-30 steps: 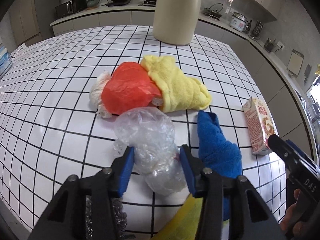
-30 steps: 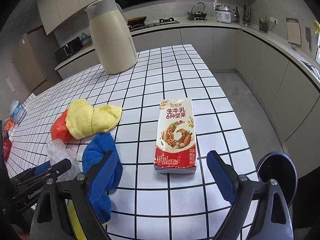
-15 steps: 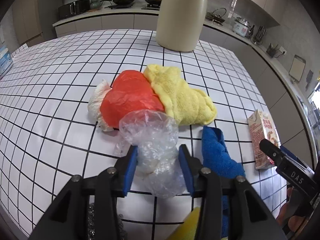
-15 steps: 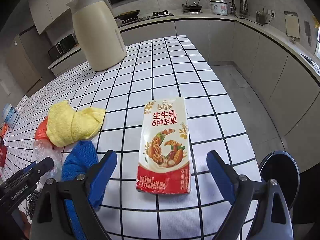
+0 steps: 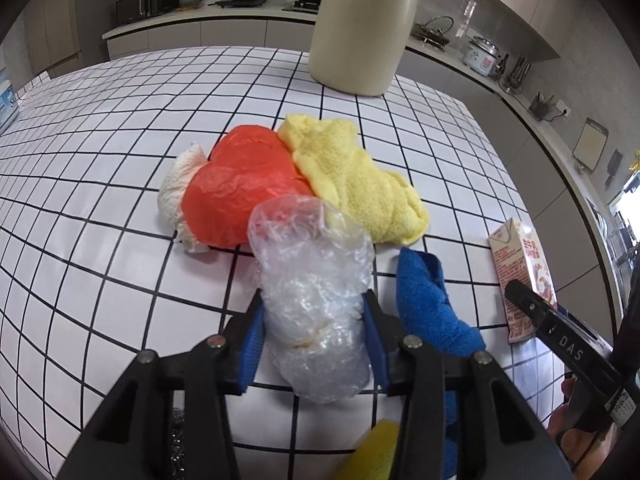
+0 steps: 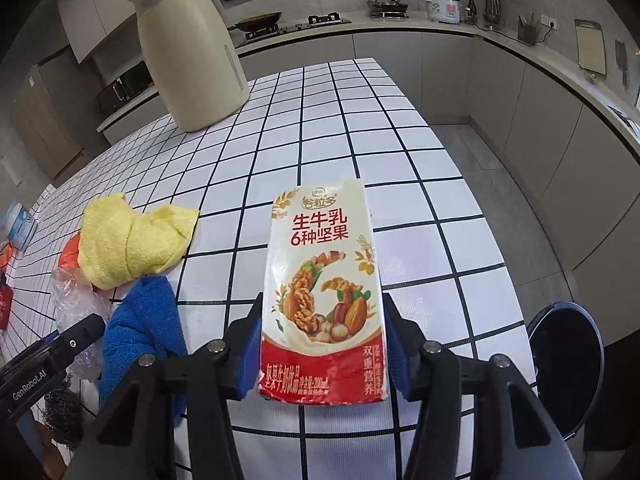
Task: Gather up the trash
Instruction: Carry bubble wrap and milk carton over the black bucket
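Observation:
A crumpled clear plastic bag [image 5: 316, 276] sits between the blue pads of my left gripper [image 5: 312, 304], which is shut on it just above the tiled table [image 5: 100, 240]. A red-and-white milk carton [image 6: 320, 260] lies flat near the table's right edge. My right gripper [image 6: 322, 308] straddles its near end; its jaws are closing and both pads touch the carton's sides. In the left wrist view the carton [image 5: 520, 276] shows at the far right. A red plastic bag [image 5: 240, 188] and white crumpled paper [image 5: 176, 188] lie behind the clear bag.
A yellow cloth [image 5: 352, 176] and a blue cloth [image 5: 428, 300] lie between the two grippers. A tall cream jug [image 5: 360, 28] stands at the table's far side. A black bin [image 6: 568, 360] stands on the floor off the right edge. A steel scourer [image 6: 62, 408] lies at the near left.
My right gripper moved forward and down over the milk carton and its wide-open jaws came in against the carton's sides. My left gripper stayed put, still holding the clear bag.

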Demonstrator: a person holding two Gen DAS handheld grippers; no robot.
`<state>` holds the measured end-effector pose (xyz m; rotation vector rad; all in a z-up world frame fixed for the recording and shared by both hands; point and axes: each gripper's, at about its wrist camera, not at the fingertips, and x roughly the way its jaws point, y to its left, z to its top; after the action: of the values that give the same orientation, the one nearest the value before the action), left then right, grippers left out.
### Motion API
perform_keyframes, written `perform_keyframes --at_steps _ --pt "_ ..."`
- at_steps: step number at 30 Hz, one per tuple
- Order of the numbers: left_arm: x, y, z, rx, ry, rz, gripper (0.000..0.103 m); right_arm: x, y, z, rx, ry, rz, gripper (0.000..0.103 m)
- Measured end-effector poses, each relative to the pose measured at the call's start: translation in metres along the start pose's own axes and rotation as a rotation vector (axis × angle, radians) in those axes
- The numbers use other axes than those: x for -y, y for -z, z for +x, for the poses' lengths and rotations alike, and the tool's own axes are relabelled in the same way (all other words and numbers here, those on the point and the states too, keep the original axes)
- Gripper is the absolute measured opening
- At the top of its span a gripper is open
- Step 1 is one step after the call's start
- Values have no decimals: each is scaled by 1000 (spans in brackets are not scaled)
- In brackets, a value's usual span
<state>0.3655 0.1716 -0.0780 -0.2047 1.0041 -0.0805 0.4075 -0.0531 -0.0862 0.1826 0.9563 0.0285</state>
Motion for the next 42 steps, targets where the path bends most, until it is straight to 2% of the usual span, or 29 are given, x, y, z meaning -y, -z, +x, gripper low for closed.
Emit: perform_keyframes --at_steps 13,32,37,42 --pt "22 0 -40 78 41 80 46 2 10 -52 91 -33 31 52" --pt "63 20 -74 122 160 212 46 17 69 -122 128 -55 155 52" --pt "87 28 -81 130 174 232 46 28 73 -138 151 -60 160 52" --pt "126 42 -85 136 186 252 46 61 80 -152 170 -68 172 52"
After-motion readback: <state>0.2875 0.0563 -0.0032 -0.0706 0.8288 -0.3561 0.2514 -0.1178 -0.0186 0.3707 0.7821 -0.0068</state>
